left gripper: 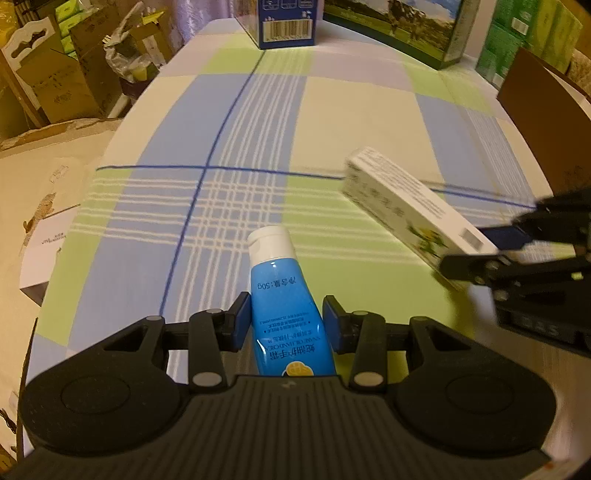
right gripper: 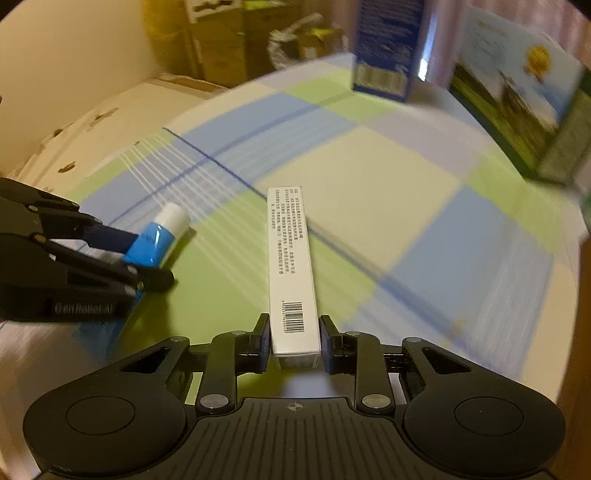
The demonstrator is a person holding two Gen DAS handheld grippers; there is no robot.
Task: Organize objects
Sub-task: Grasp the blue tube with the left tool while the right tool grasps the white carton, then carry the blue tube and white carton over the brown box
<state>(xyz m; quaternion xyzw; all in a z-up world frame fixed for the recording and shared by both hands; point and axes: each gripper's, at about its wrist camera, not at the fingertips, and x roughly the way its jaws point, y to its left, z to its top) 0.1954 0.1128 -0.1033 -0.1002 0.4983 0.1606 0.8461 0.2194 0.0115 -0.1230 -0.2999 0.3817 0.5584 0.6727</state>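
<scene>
A blue tube [left gripper: 282, 306] with a white cap [left gripper: 270, 242] sat low in the middle of the left wrist picture. Its cap pointed up the frame, and its label read upside down. A long white box [right gripper: 293, 273] stood in the middle of the right wrist picture. It had small black print on top and a barcode near its low end. Its far end pointed up the frame.

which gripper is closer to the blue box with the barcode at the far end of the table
Neither clearly. The blue box stands far ahead of both. The left gripper holds the blue tube; the right gripper holds the white carton beside it.
</scene>
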